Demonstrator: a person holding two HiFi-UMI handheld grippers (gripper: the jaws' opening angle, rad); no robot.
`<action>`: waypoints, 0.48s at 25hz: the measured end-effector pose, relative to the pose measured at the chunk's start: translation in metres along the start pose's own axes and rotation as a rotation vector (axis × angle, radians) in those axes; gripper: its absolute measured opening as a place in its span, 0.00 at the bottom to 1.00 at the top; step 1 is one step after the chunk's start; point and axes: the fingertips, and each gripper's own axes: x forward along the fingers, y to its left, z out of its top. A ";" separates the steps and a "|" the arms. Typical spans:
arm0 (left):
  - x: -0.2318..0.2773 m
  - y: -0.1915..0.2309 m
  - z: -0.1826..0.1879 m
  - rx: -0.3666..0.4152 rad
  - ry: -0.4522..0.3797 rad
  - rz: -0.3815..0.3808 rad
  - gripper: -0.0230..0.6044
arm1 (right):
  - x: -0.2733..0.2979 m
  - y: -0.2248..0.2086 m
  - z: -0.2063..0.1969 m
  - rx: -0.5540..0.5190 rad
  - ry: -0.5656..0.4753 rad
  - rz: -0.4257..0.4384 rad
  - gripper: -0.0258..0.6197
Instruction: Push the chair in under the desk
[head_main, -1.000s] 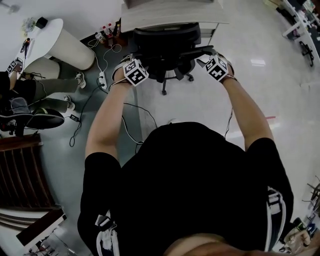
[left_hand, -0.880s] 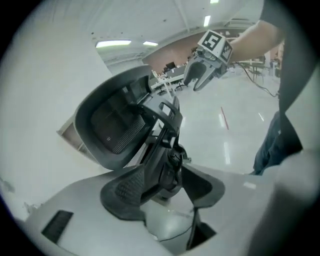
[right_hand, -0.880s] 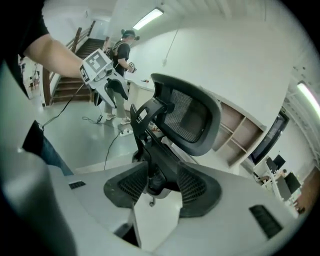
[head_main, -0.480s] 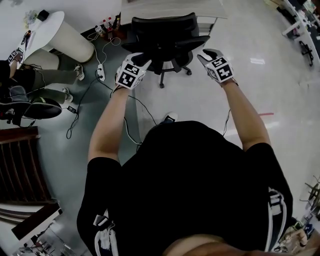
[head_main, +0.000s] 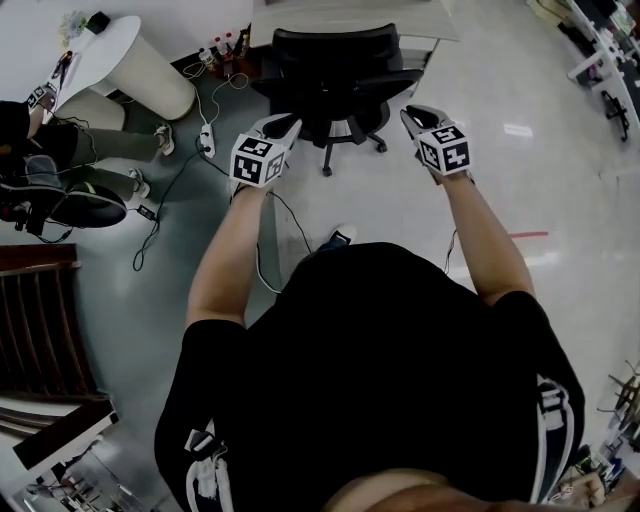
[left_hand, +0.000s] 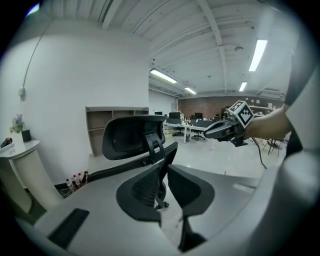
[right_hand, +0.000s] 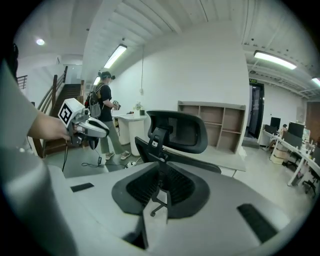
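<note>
The black office chair stands at the desk, its seat toward the desk edge and its back toward me. Both grippers hang in the air short of it, touching nothing. My left gripper is off the chair's left side and my right gripper off its right. Their jaws have just been closing and now stand together with nothing between them. The left gripper view shows the headrest past the shut left gripper. The right gripper view shows the chair beyond the shut right gripper.
A power strip with cables lies on the floor left of the chair, near some bottles. A white round table and a standing person are at the far left. Wooden stairs are at the left, an open shelf unit behind the desk.
Both grippers have drawn back from the chair's sides toward me and risen, rolling as they came. Their jaws have gone from wide to together. The chair stays at the desk.
</note>
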 end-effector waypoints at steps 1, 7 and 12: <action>-0.003 -0.001 -0.001 -0.010 -0.006 0.002 0.13 | -0.003 0.002 0.003 0.006 -0.019 -0.007 0.08; -0.016 -0.010 0.000 -0.049 -0.051 0.015 0.09 | -0.019 0.007 0.008 0.029 -0.065 -0.020 0.04; -0.021 -0.018 0.004 -0.053 -0.075 0.018 0.07 | -0.024 0.008 0.007 0.051 -0.075 -0.023 0.04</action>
